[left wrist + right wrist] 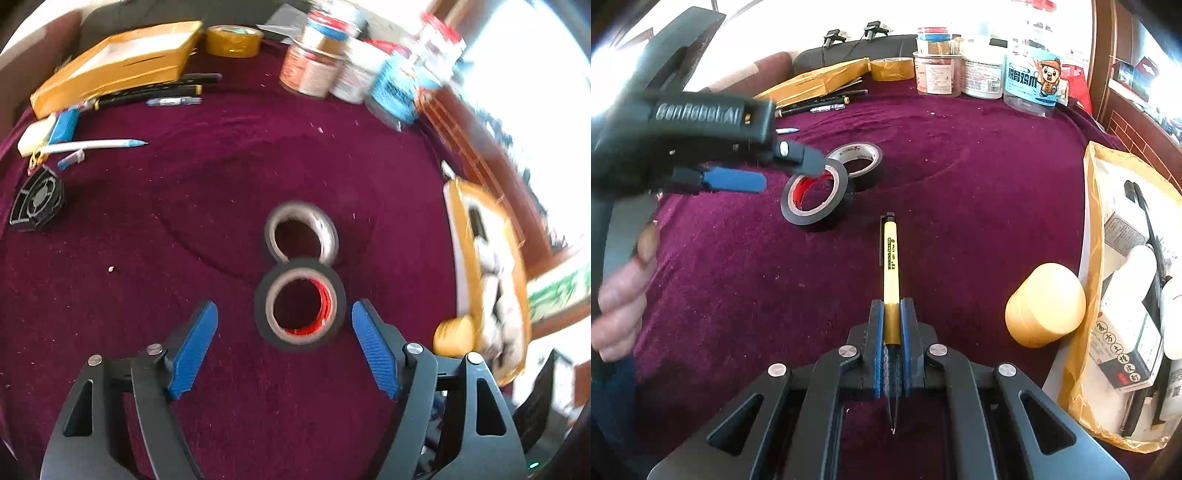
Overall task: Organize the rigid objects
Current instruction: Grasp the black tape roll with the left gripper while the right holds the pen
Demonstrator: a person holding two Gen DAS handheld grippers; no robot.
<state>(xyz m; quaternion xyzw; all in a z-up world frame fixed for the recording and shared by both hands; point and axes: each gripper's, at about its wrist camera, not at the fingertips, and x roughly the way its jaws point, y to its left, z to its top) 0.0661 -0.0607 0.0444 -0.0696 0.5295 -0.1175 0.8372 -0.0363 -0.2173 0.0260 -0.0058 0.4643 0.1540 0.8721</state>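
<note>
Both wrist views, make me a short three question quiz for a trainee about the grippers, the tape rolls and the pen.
1. True or false: the right gripper is shut on the yellow pen.
2. The left gripper is: A) shut on a tape roll; B) open above the black tape roll; C) holding a pen.
3. Fill in: the black tape roll touches a second roll on the ____ cloth.

Key: 1 true; 2 B; 3 maroon.
</note>
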